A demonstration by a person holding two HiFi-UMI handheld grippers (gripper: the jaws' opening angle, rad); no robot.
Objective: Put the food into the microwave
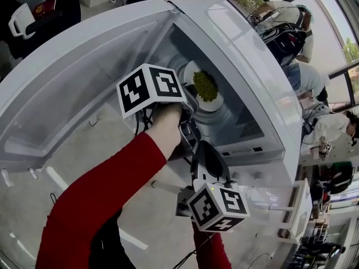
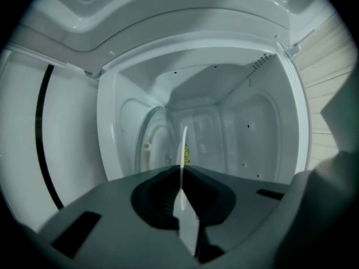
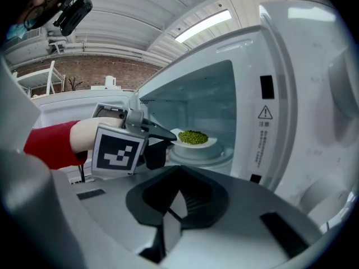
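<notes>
The white microwave (image 1: 263, 77) stands with its door (image 1: 78, 83) swung open to the left. My left gripper (image 1: 193, 97) reaches into the cavity, shut on the rim of a white plate (image 1: 216, 100) that carries a heap of green food (image 1: 205, 86). In the right gripper view the plate (image 3: 210, 142) hangs level just above the glass turntable (image 3: 202, 153), with the left gripper (image 3: 171, 139) on its near edge. In the left gripper view the plate (image 2: 183, 150) shows edge-on between the jaws. My right gripper (image 1: 203, 147) waits outside, below the opening, shut and empty.
The control panel (image 1: 247, 150) lies on the microwave's right side. The open door's inner face (image 3: 269, 111) fills the right of the right gripper view. Persons (image 1: 314, 83) sit by the window at the far right. A white chair (image 1: 19, 18) stands at the upper left.
</notes>
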